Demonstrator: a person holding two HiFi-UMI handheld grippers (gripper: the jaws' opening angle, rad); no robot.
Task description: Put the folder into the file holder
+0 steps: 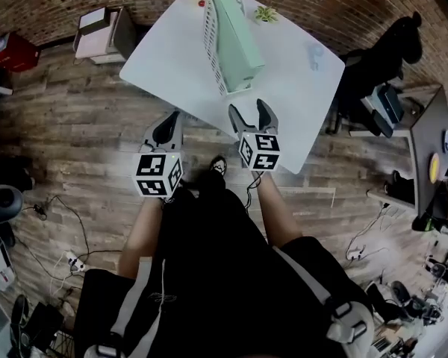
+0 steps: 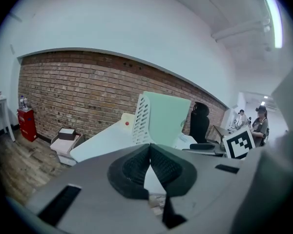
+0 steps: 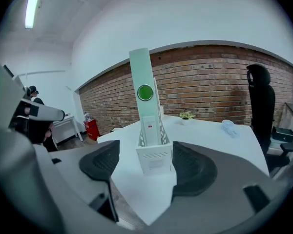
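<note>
Folder [image 1: 239,39] upright in file holder [image 1: 212,42]; potted plant [image 1: 266,13] near, on table [image 1: 168,69].

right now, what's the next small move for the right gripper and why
Probably draw the right gripper back from the table: the green folder already stands upright inside the white file holder, and this gripper's jaws are open and empty just short of the holder's near end, so nothing seems left to place.

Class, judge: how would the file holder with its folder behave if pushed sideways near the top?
The file holder looks tall on a narrow base, so it would probably tip. Its slotted walls suggest lightness; it may slide on the smooth table.
</note>
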